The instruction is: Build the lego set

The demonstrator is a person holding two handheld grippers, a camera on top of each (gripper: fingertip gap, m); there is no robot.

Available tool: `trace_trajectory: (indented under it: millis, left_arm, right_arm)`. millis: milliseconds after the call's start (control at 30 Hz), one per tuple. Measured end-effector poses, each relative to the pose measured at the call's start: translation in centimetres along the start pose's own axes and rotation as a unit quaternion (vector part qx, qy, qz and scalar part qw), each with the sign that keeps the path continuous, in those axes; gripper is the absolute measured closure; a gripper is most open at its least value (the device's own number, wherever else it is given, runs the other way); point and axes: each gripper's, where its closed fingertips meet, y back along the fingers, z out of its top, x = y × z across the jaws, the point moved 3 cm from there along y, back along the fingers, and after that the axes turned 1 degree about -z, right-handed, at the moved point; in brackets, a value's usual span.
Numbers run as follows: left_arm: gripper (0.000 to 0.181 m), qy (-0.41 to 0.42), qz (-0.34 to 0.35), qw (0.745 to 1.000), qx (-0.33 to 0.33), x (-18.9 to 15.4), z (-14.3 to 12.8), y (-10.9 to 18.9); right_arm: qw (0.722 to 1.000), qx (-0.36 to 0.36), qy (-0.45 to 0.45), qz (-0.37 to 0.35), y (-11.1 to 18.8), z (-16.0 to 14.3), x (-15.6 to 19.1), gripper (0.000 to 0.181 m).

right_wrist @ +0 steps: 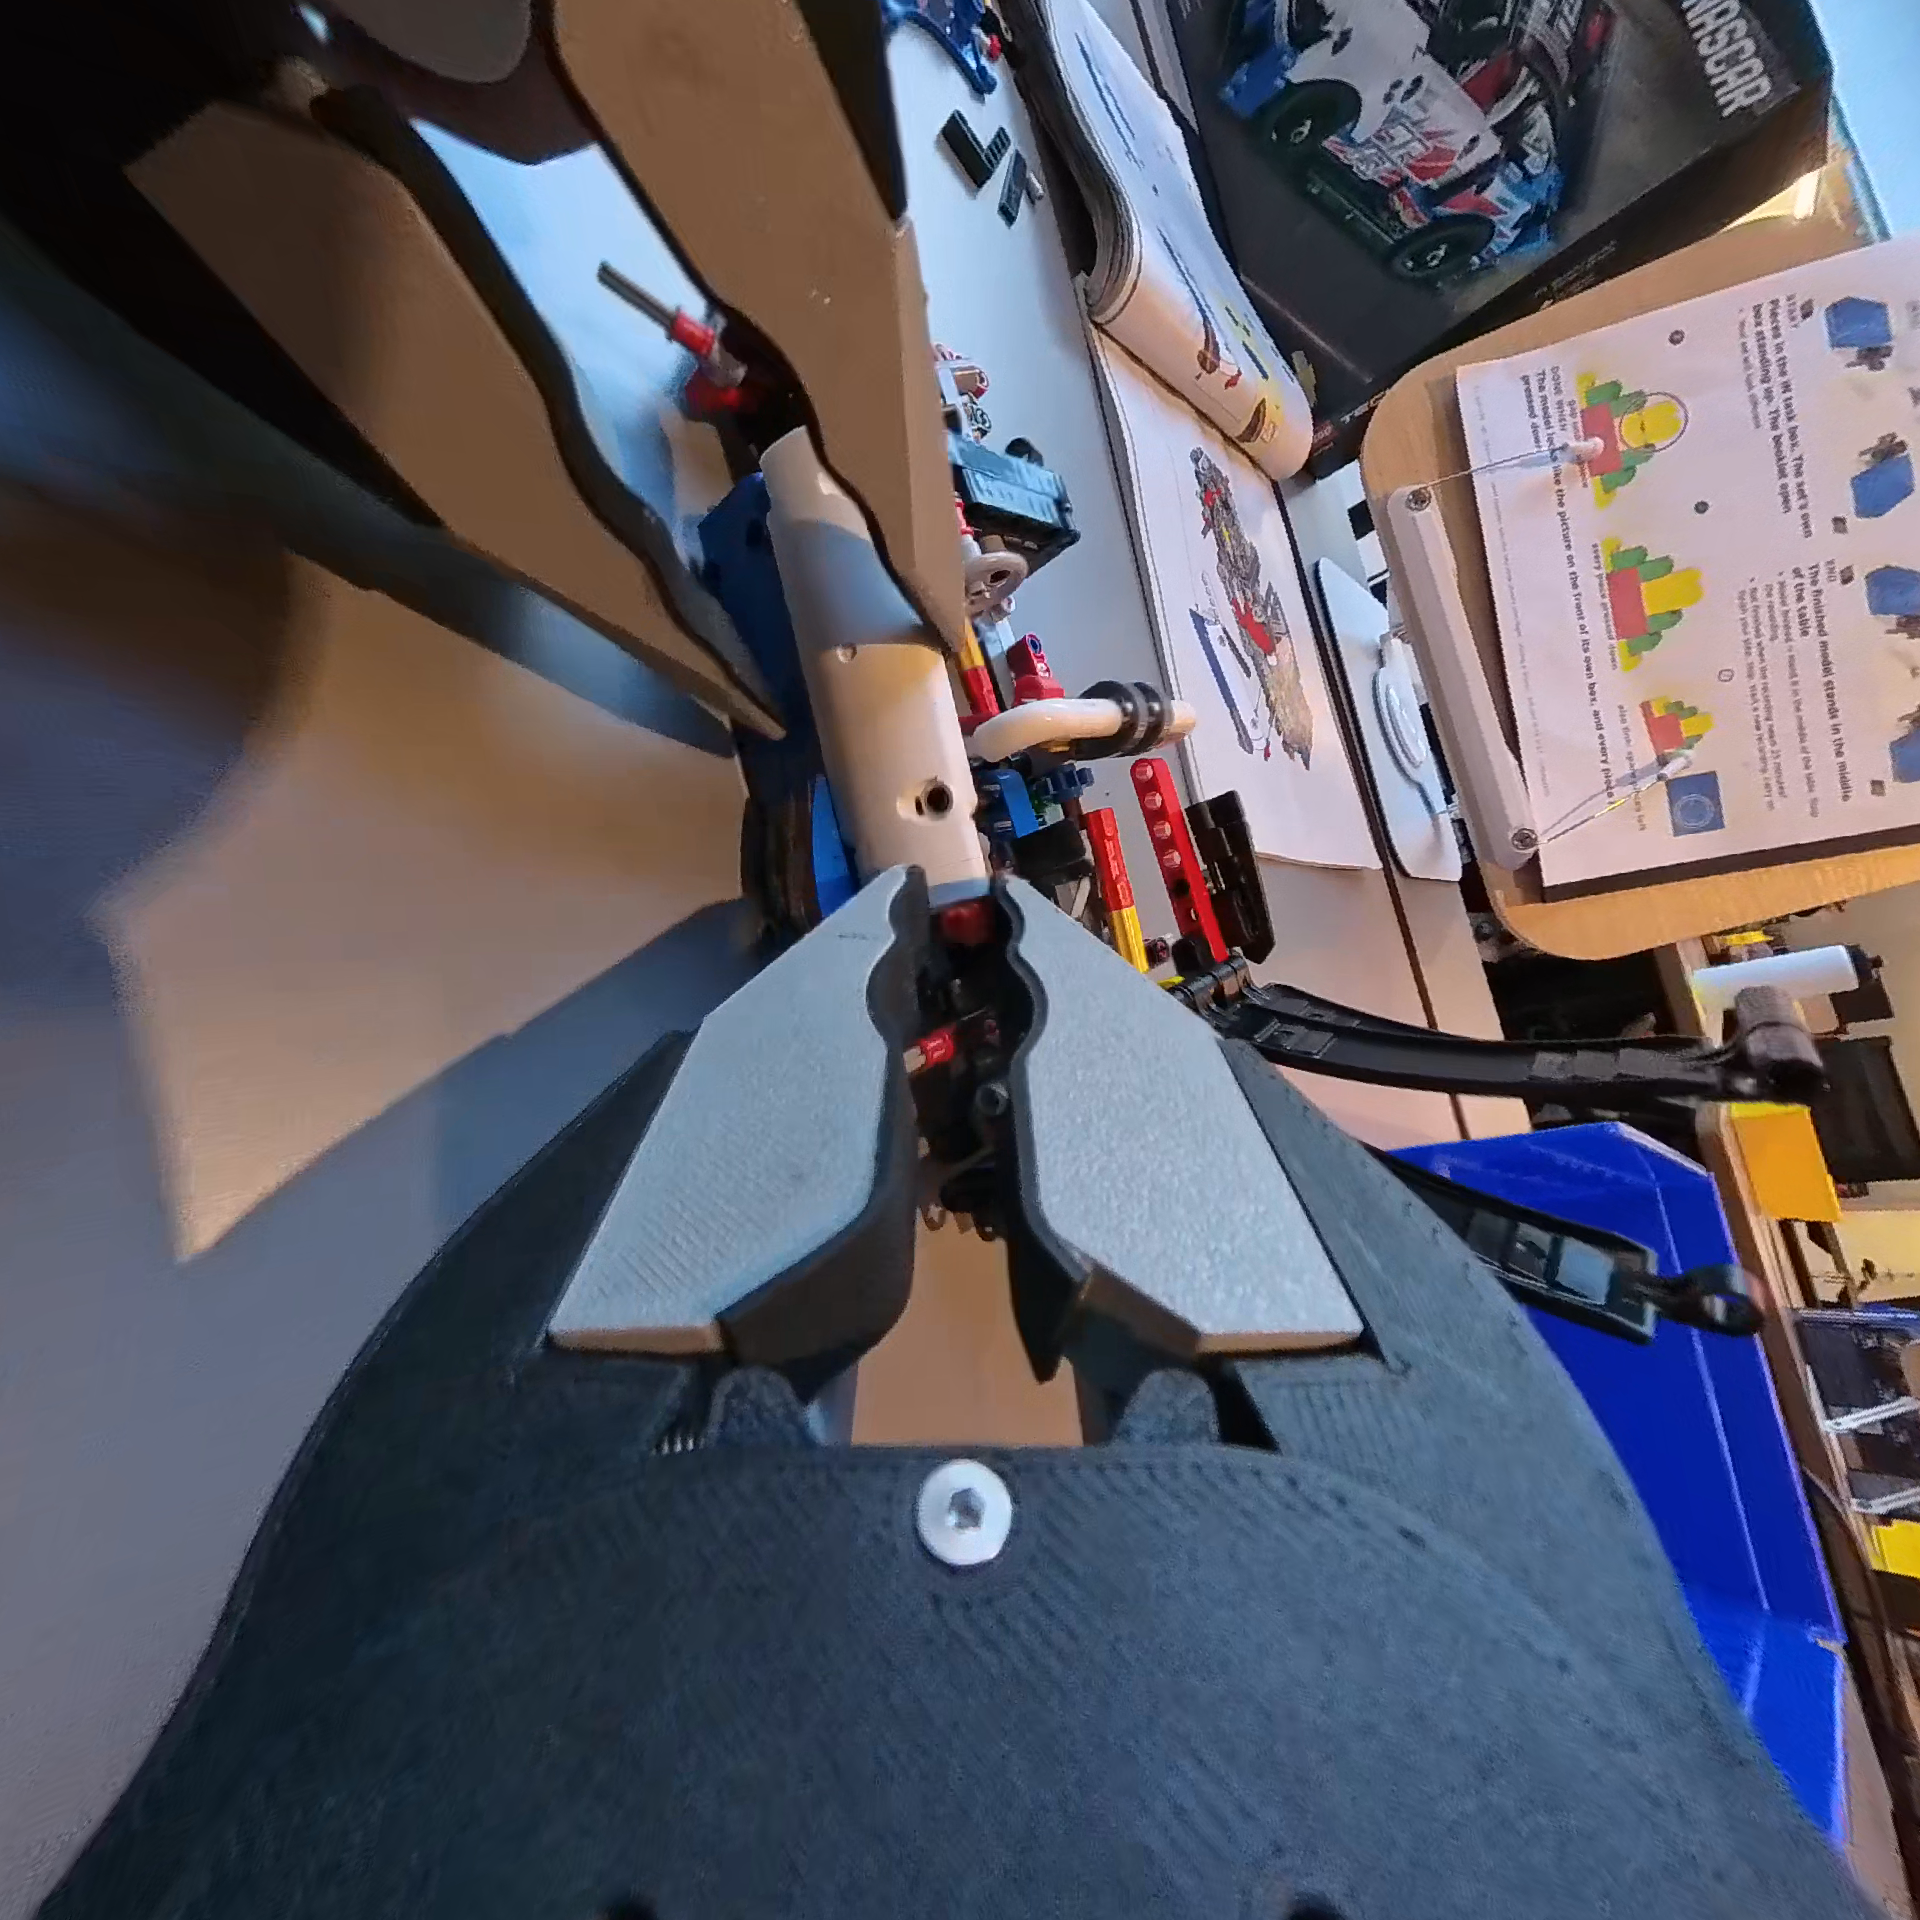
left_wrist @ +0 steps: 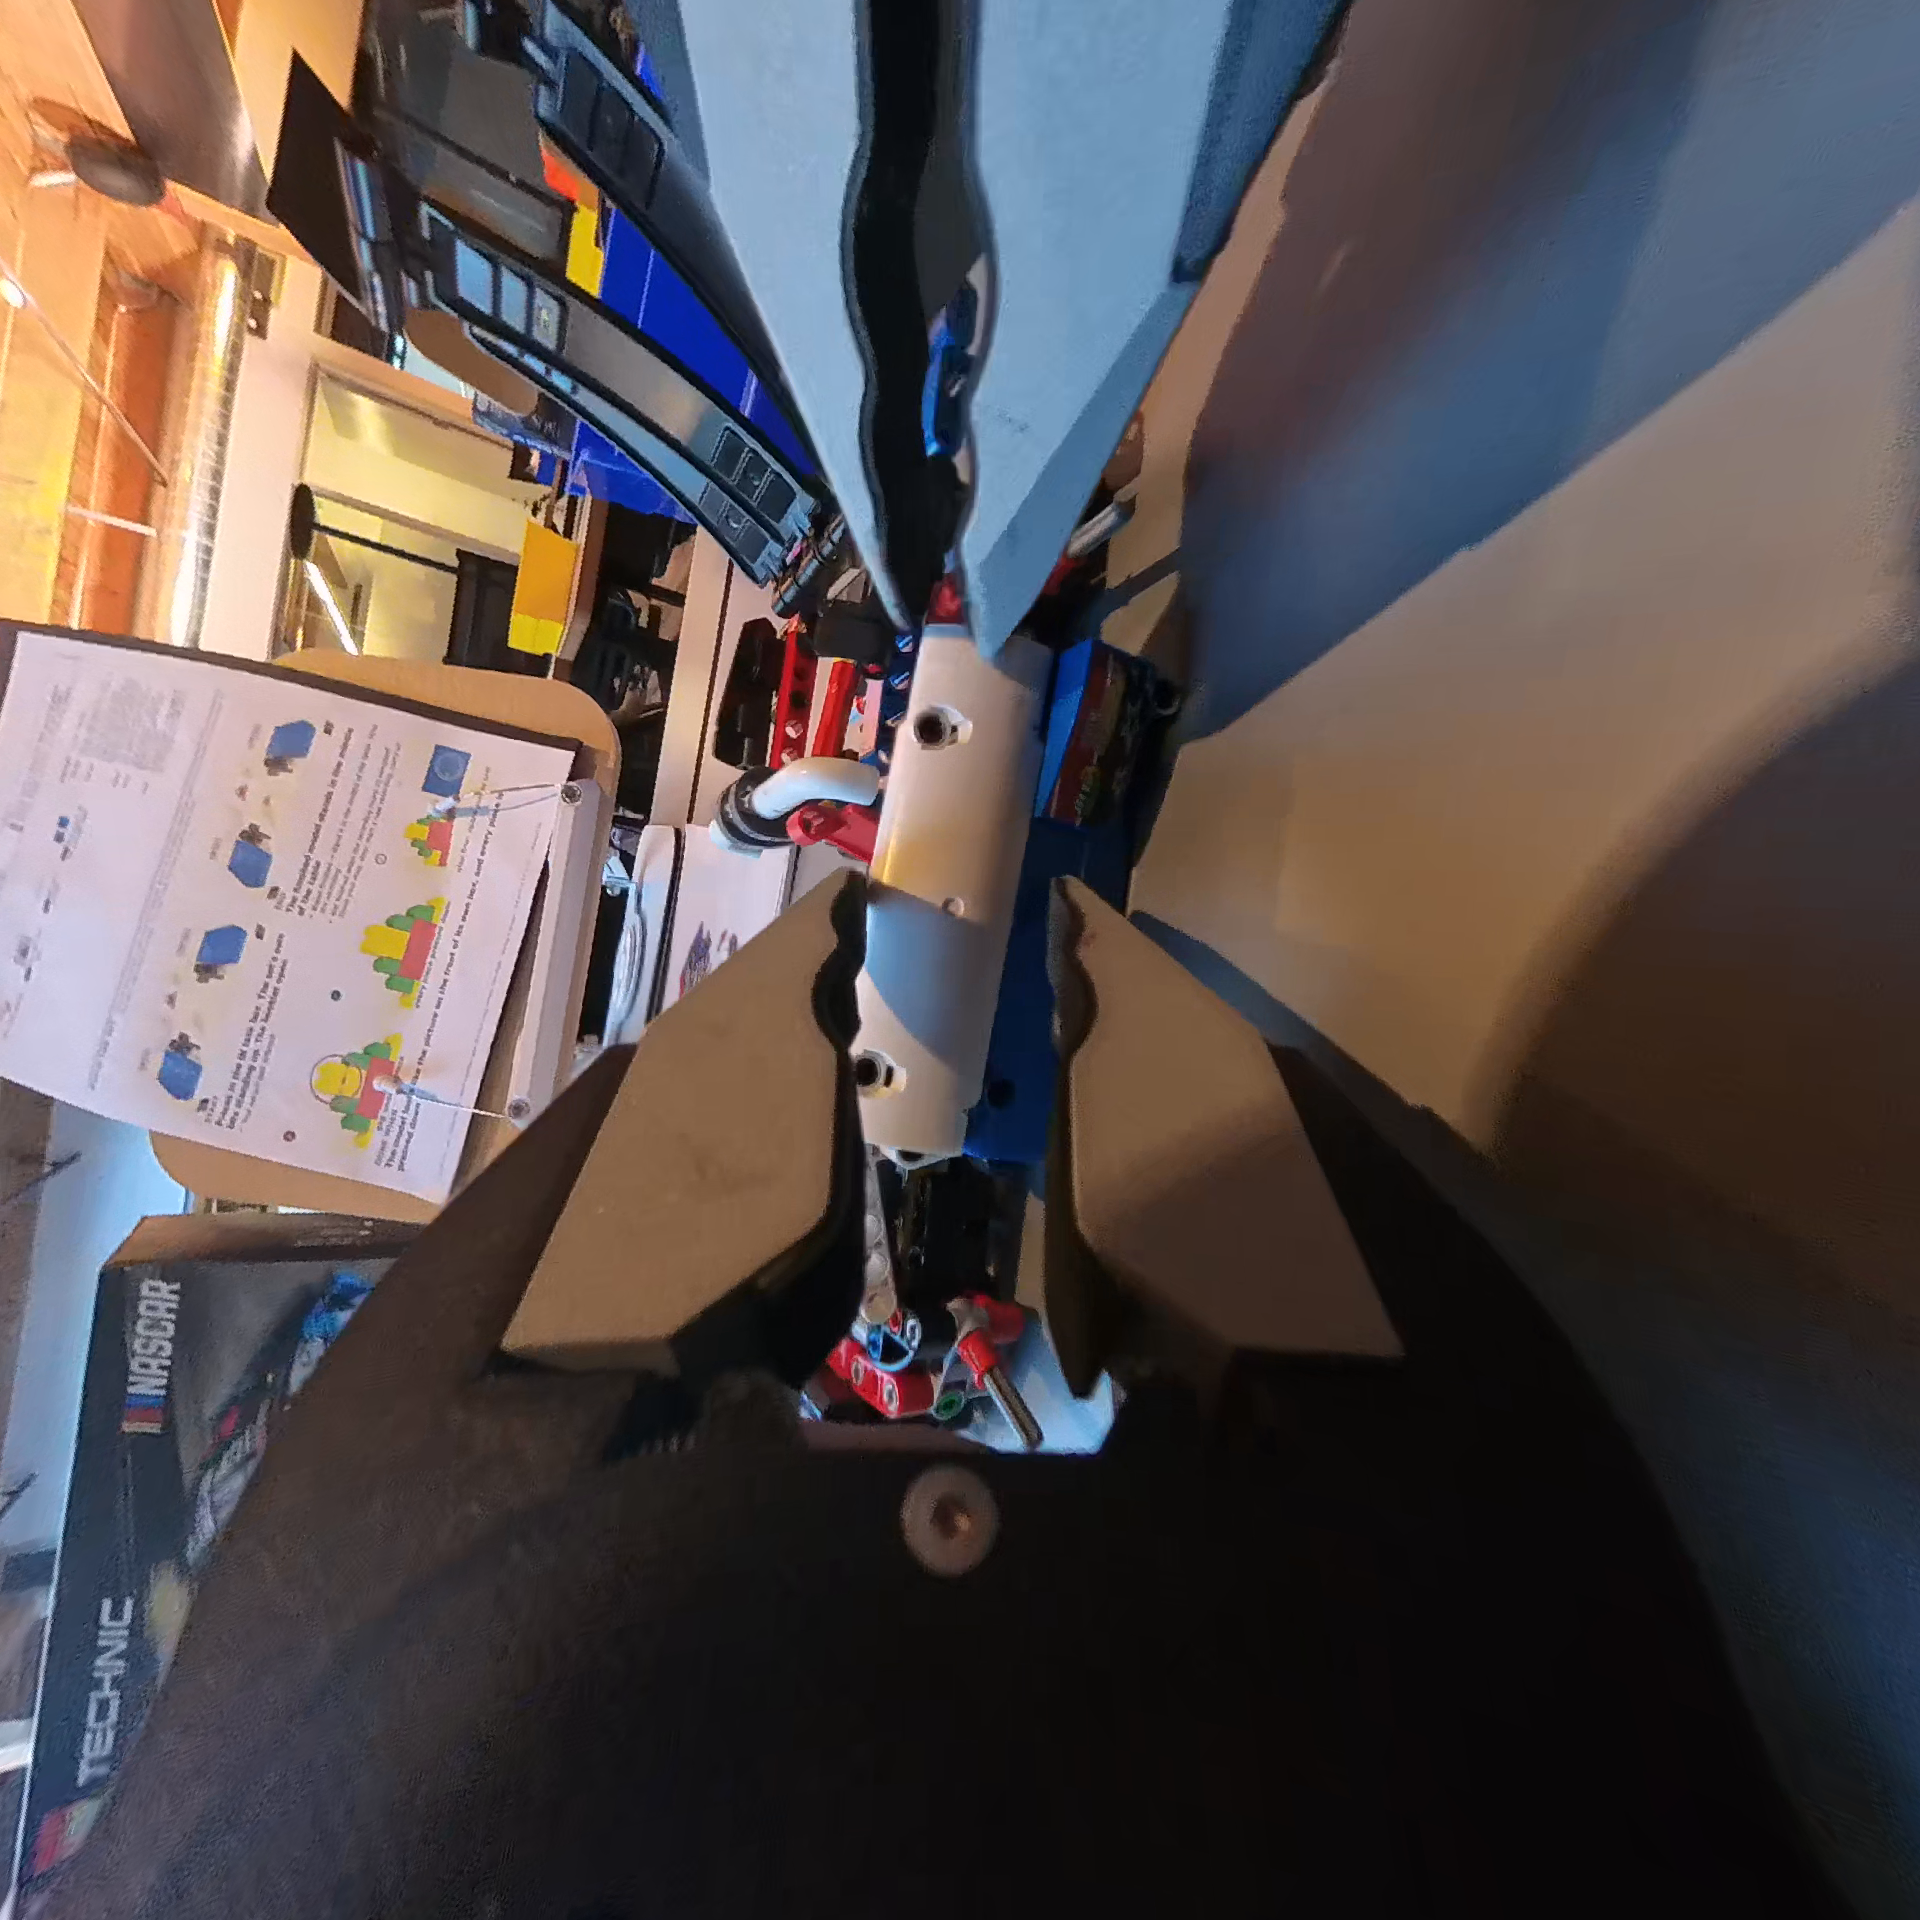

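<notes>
Between the two grippers: the half-built Lego car (left_wrist: pixel 940 935) is held up off the table, one gripper at each end.
Progress, done: by my judgement the build is around the middle. A white body panel (right_wrist: pixel 883 717), blue side parts and a red and black frame are already joined.
Progress, left: loose black pieces (right_wrist: pixel 992 156) lie on the table, black curved parts sit near the blue bin (right_wrist: pixel 1683 1382), and the open instruction booklet (right_wrist: pixel 1236 623) lies beside the set box (right_wrist: pixel 1507 135).
Left gripper (left_wrist: pixel 951 945): jaws partly closed around the white panel; the left finger touches it, the right one I cannot tell.
Right gripper (right_wrist: pixel 961 914): jaws nearly closed, clamping the dark end of the model, with a red pin between the tips.
Model against the jaws: it runs lengthwise from one pair of tips to the other.
</notes>
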Motion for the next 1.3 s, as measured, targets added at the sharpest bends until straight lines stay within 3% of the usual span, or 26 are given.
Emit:
trace_trajectory:
  millis: [367, 600, 700, 767, 833, 1067, 1300]
  left_arm:
    - [0.148, 0.031, 0.028, 0.999, -0.002, -0.2, -0.2, 0.3]
    - [0.142, 0.032, 0.030, 0.999, -0.021, -0.8, 0.4, 0.7]
    - [0.144, 0.041, 0.028, 0.998, -0.027, -0.7, 0.3, 0.8]
    - [0.144, 0.041, 0.028, 0.998, -0.029, -0.7, 0.3, 0.9]
    - [0.143, 0.045, 0.025, 0.998, -0.031, -0.8, 0.3, 0.9]
    - [0.144, 0.050, 0.023, 0.998, -0.036, -0.8, 0.3, 1.0]
    - [0.146, 0.042, 0.032, 0.998, -0.035, -0.7, 0.3, 0.9]
  right_arm:
    - [0.998, -0.026, -0.038, 0.031, 2.2, 0.3, -3.0, 0.158]
    - [0.978, 0.004, -0.096, 0.183, 1.3, 0.4, -3.1, 0.145]
    - [0.974, 0.009, -0.084, 0.209, 1.4, 0.5, -2.8, 0.150]
    - [0.973, 0.004, -0.077, 0.220, 1.7, 0.8, -2.2, 0.177]
    - [0.968, -0.007, -0.109, 0.227, 2.1, 1.3, -1.4, 0.175]
    - [0.909, 0.040, -0.335, 0.244, 1.2, -1.1, 1.0, 0.163]
    - [0.830, -0.015, -0.483, 0.279, 0.7, -0.7, 0.2, 0.172]
